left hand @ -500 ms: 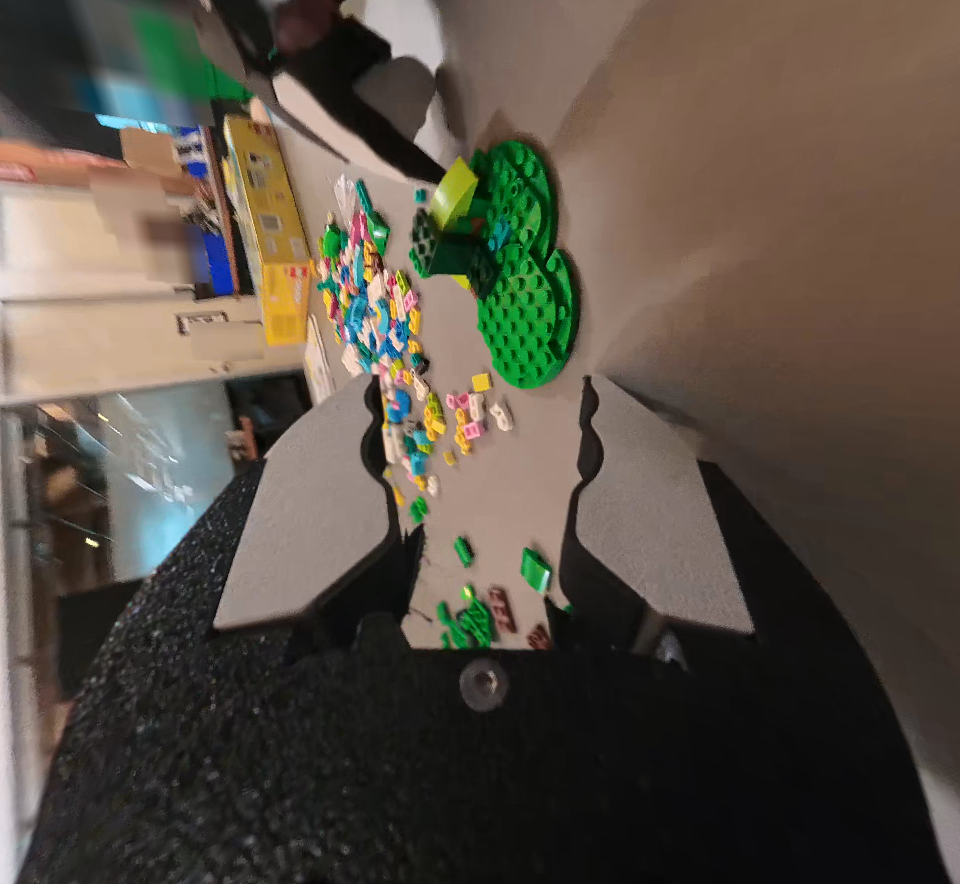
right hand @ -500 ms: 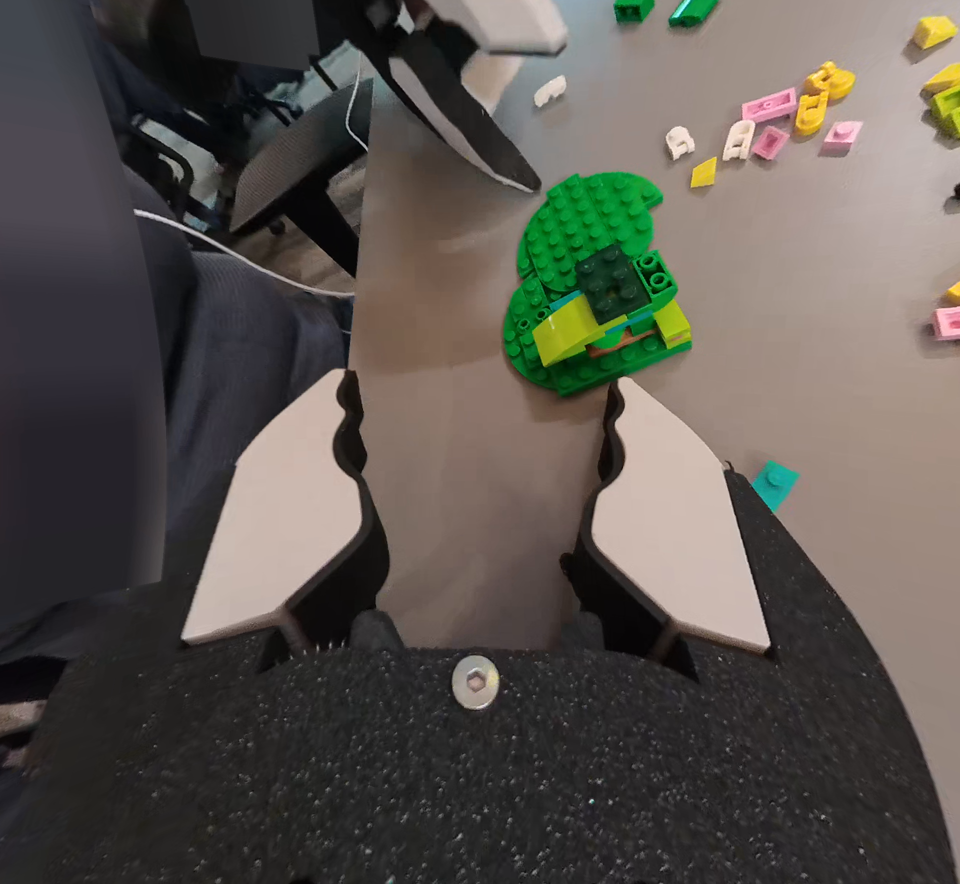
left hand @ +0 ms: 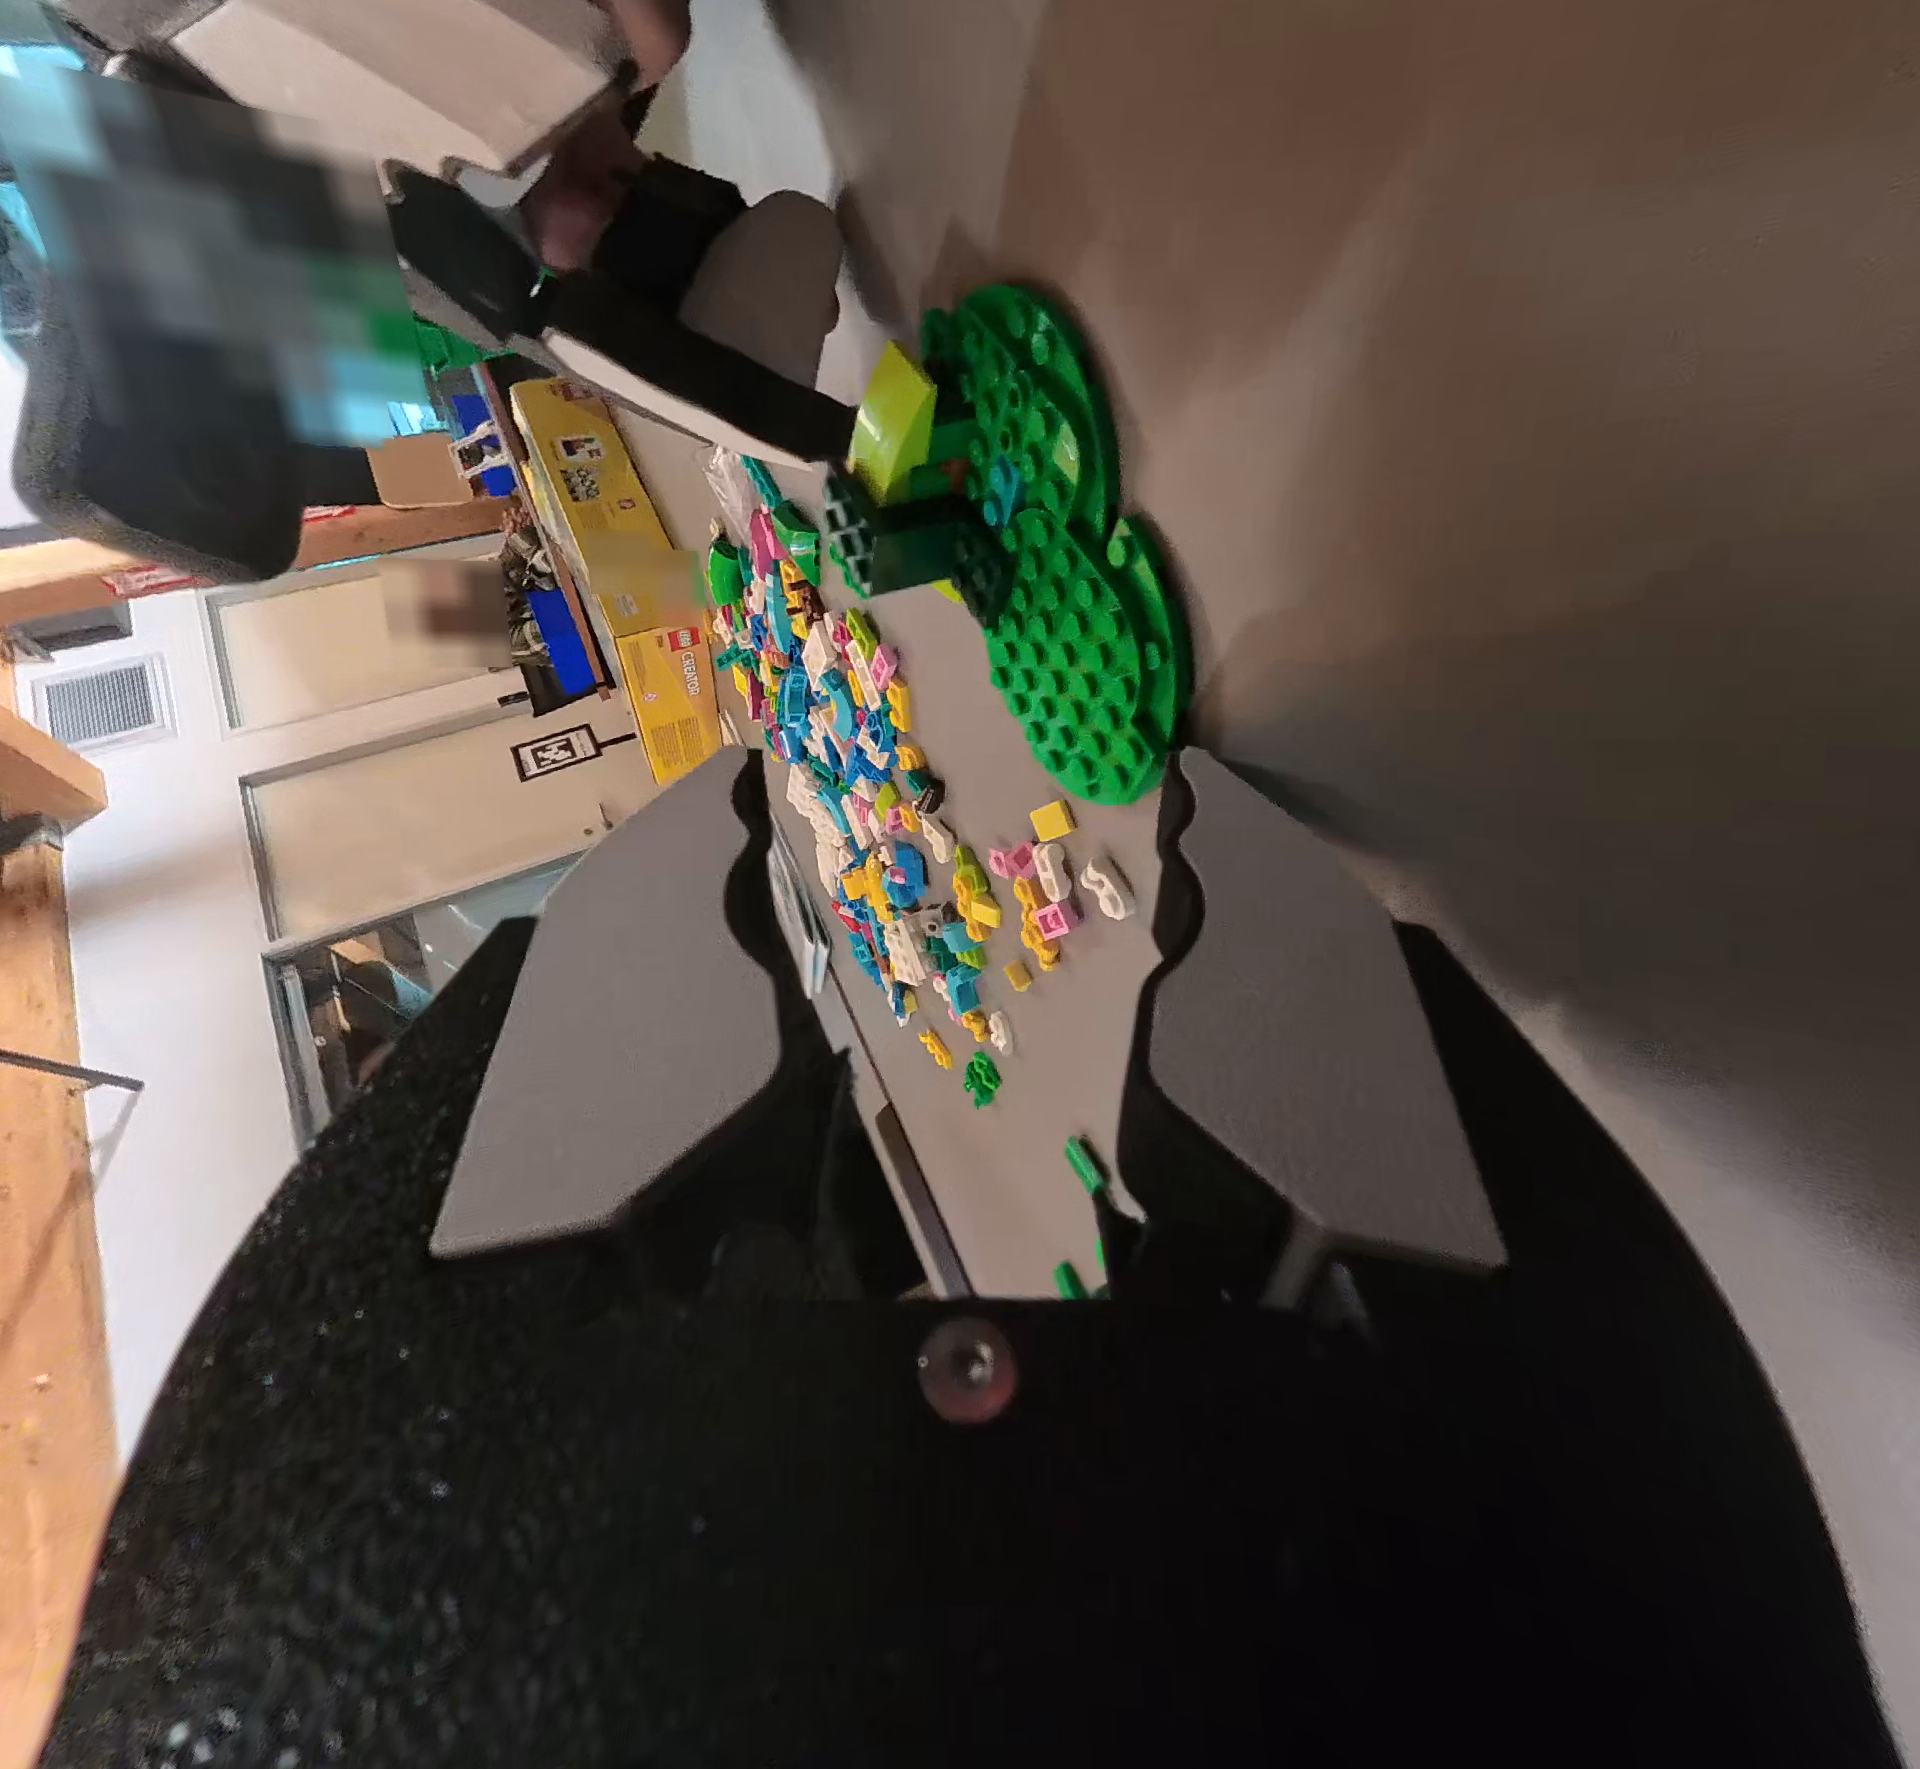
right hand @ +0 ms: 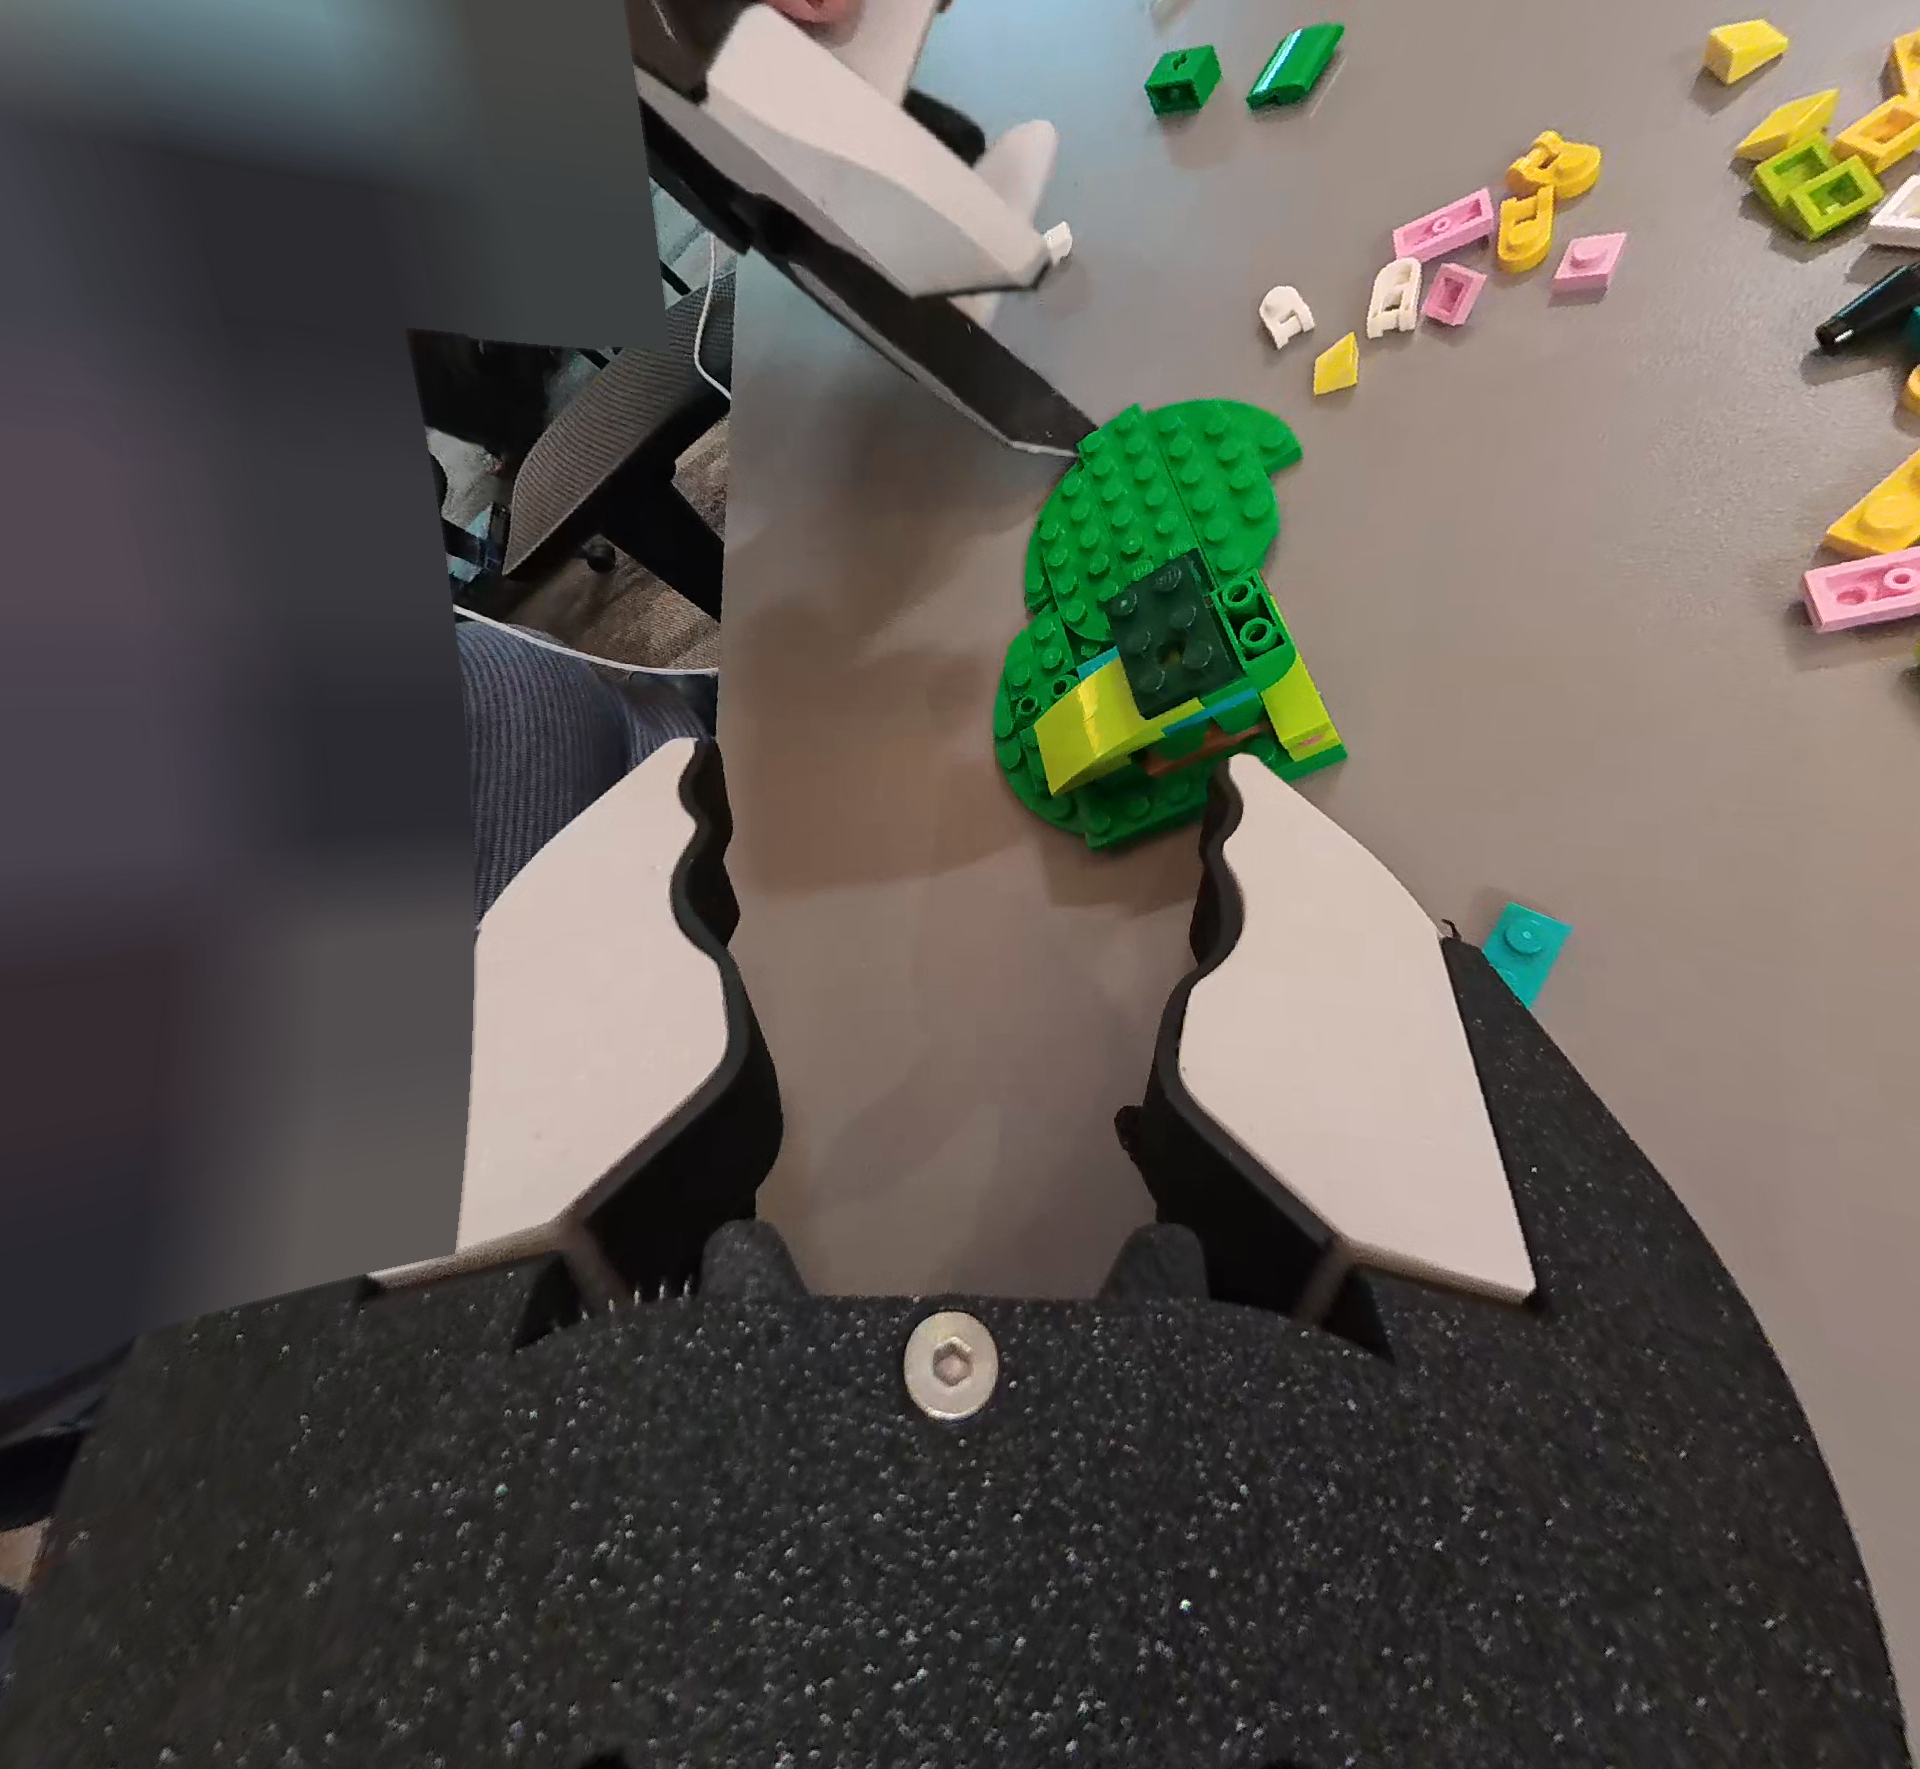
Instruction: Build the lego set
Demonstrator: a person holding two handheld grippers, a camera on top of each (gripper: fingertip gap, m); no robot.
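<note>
Grey table [right hand: 1558,784] fills both views, with a room behind it in the left wrist view. On it sits the green lego base [right hand: 1153,514], flat on the table near its edge. A small build [right hand: 1174,680] of dark green, lime and blue bricks is stuck on one end of the base.

Half a second ago both grippers were farther from the base; now they have come in close. The right gripper [right hand: 956,784] has its fingers wide open and holds nothing. Its right finger [right hand: 1340,1023] tip is just beside the build. The left gripper [left hand: 956,784] is also wide open and empty. In the right wrist view one dark finger [right hand: 935,348] of the left gripper now seems to touch the far end of the base.

A big pile of loose bricks [left hand: 873,784] in pink, yellow, blue and white lies near the base. A yellow box [left hand: 623,566] sits past the pile. One teal brick [right hand: 1525,948] lies alone beside the right gripper.
</note>
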